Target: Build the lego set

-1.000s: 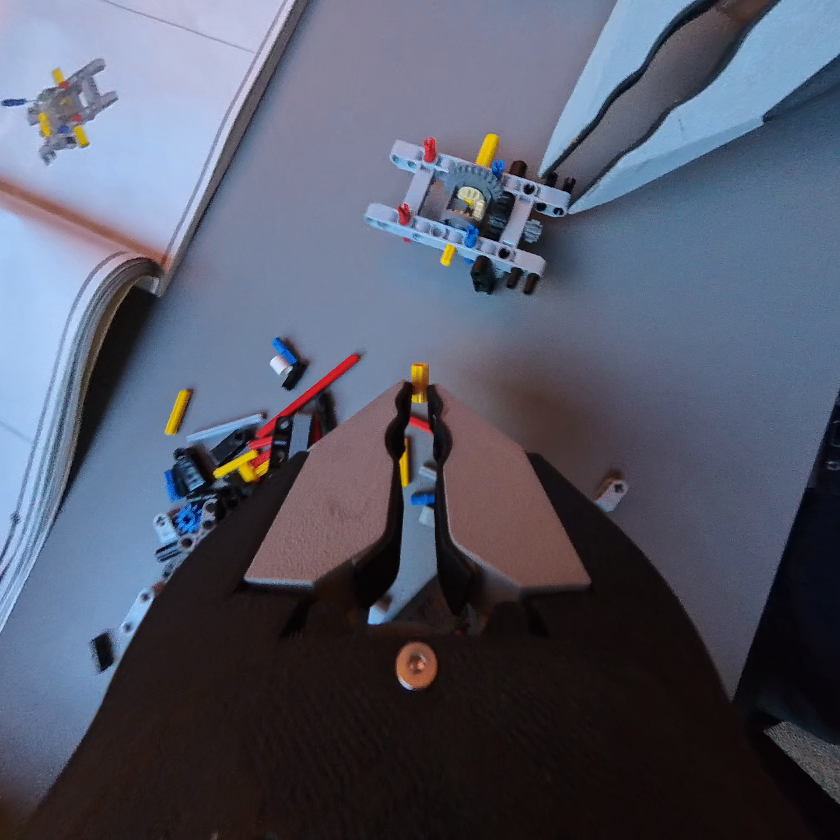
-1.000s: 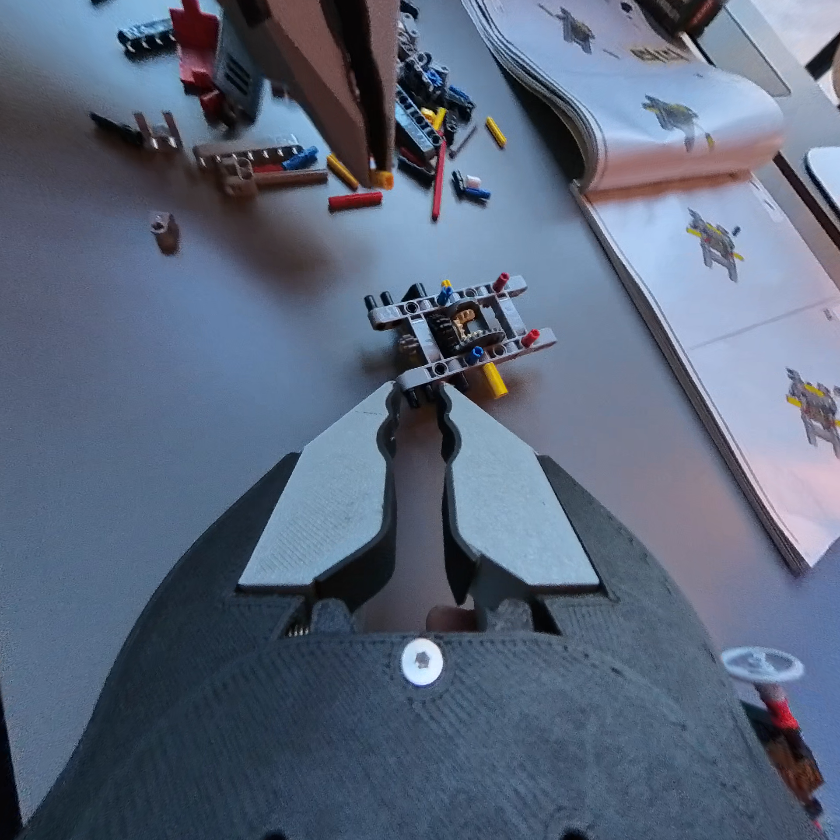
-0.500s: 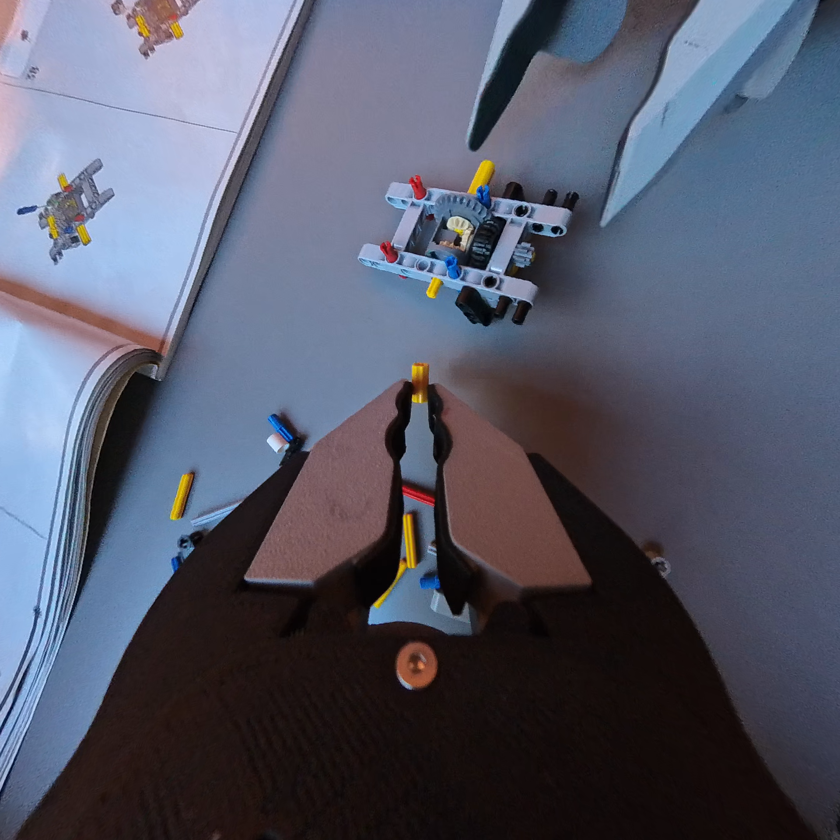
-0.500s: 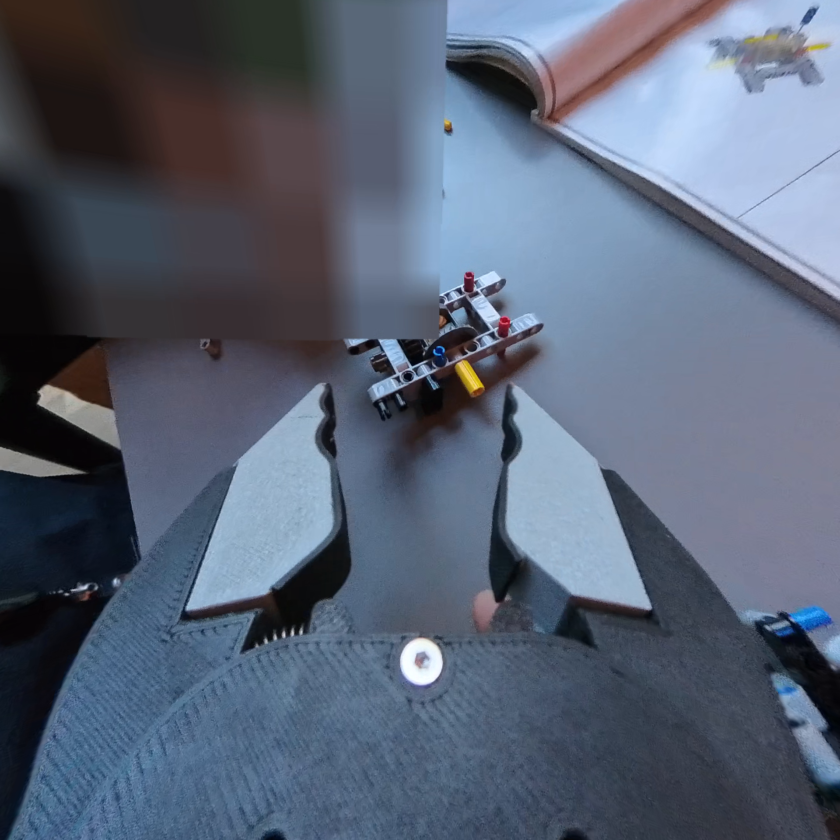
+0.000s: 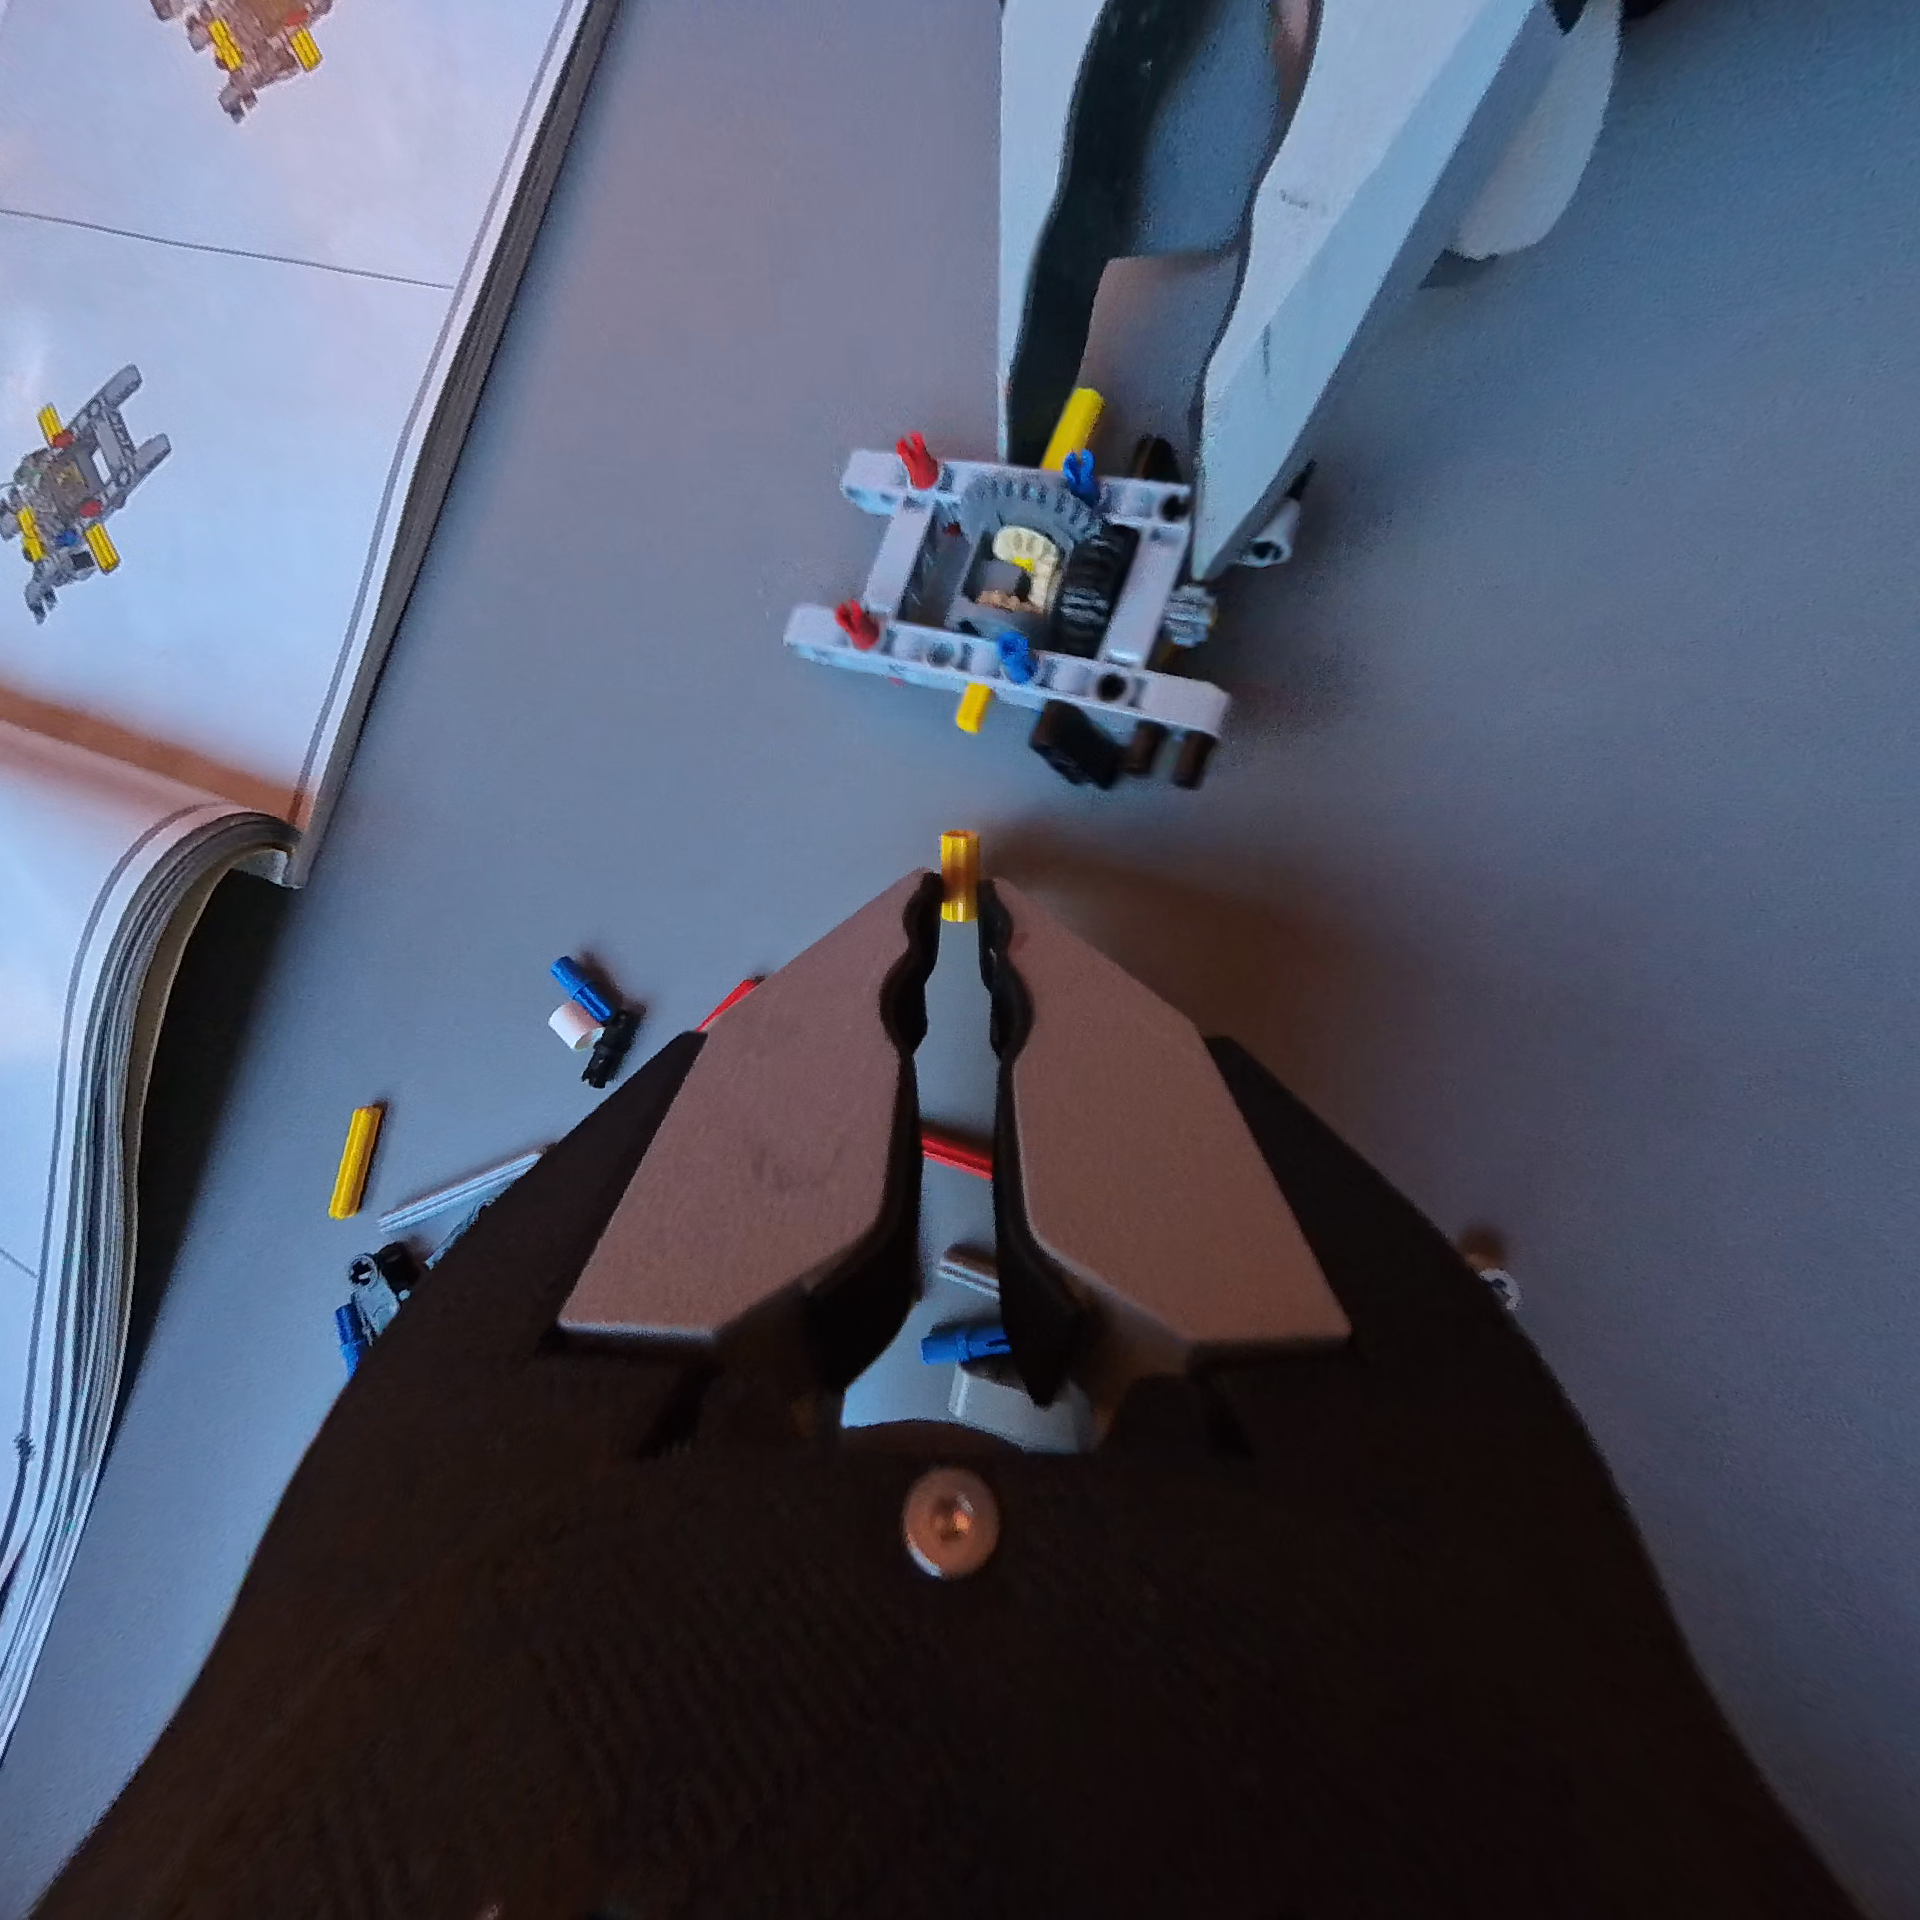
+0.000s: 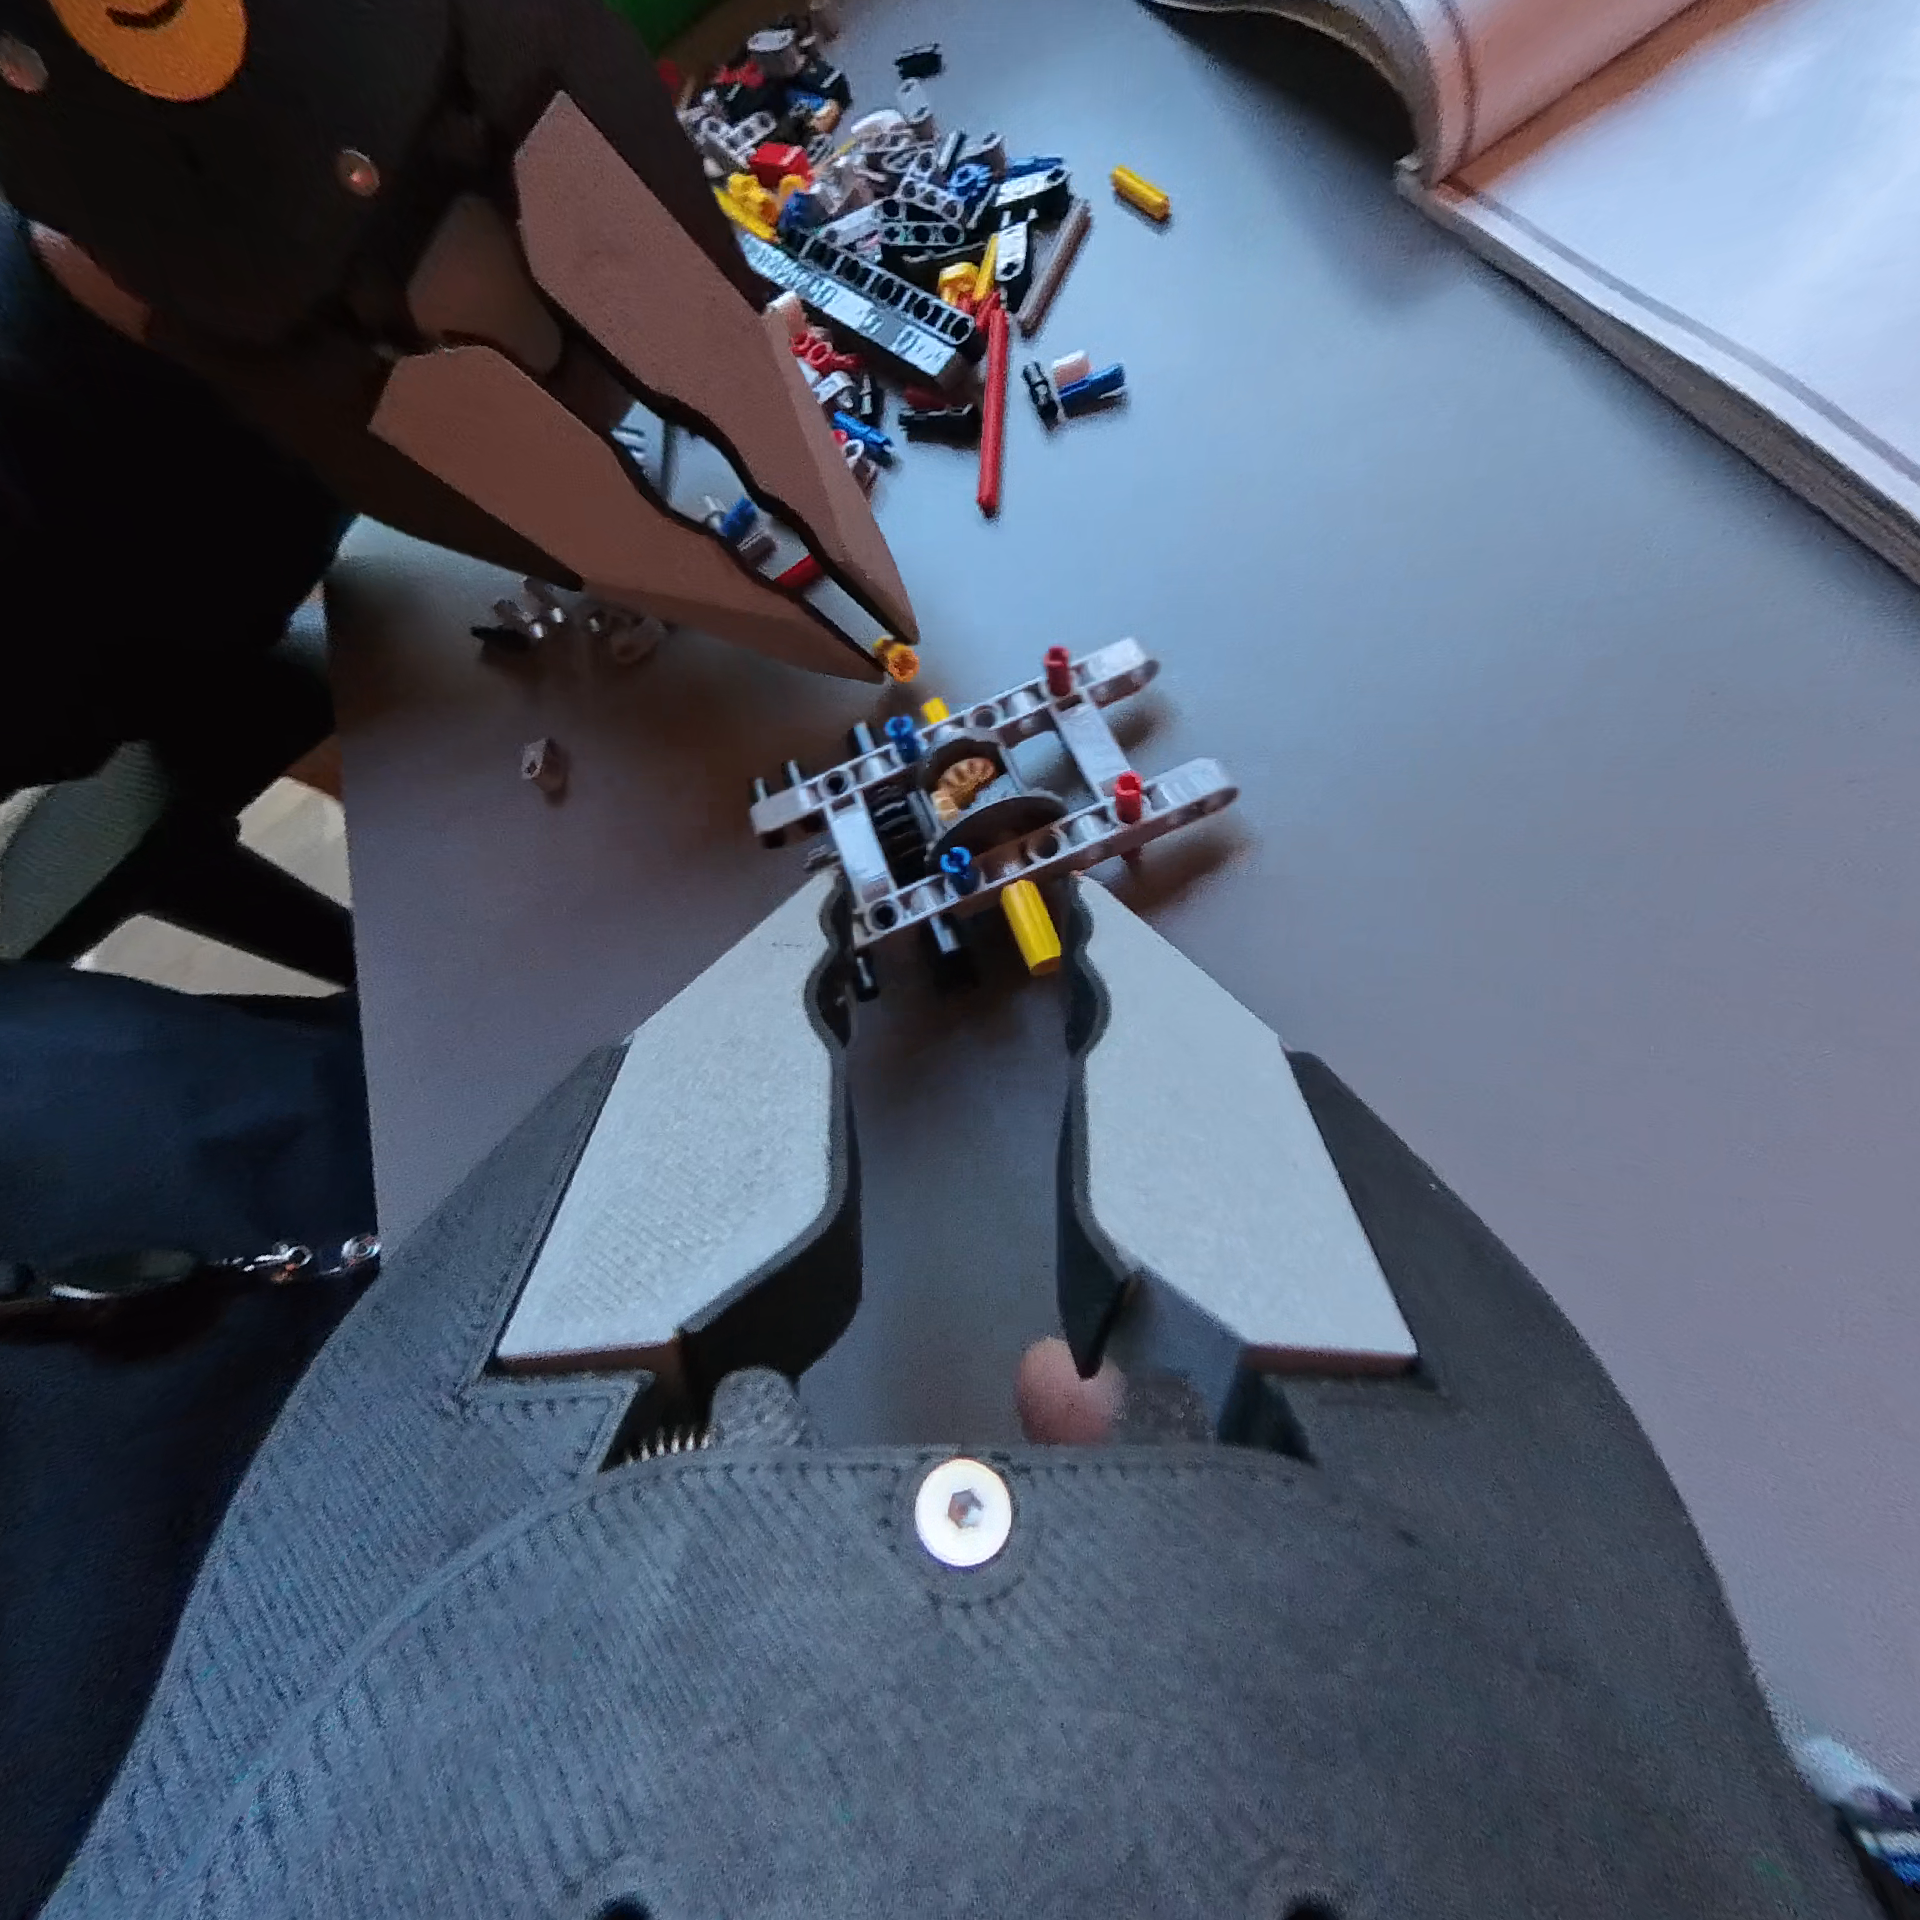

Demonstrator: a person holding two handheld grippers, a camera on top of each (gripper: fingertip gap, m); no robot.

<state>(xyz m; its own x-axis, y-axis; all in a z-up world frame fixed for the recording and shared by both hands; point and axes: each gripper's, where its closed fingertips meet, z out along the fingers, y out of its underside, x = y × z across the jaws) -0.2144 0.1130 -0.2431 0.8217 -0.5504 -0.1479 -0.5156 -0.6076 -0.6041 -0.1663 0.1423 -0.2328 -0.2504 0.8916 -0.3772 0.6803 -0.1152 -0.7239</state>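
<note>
**Yellow bush pinched in one tool, gear frame bracketed by the other**

The left tool point(image 5: 958, 883) is pinched on a small yellow bush point(image 5: 957, 873), both fingertips pressing its sides while its far end pokes out past them, just below centre of the left wrist view. In the right wrist view the same bush point(image 6: 896, 659) shows at the tips left of centre, just above and beside the grey gear frame point(image 6: 987, 800).

The right tool point(image 6: 956, 925) stands part-spread around the near end of that frame, at the centre of its view. Its fingers point(image 6: 727, 1091) flank the near beam, the black pins and a yellow axle stub point(image 6: 1029, 925); whether the pads actually press on anything cannot be told, so it reads as spread.

The frame lies flat on the dark table point(image 6: 1455, 727). It looks light and stiff, but is only pinned together, so a squeeze across the long beams seems safer than pulling on the protruding pins or axle. The bush is tiny, smooth and likely to slip or twist out.

A heap of loose parts point(image 6: 914, 239) lies in the upper middle of the right wrist view, an open instruction booklet point(image 6: 1714, 260) at upper right.
</note>
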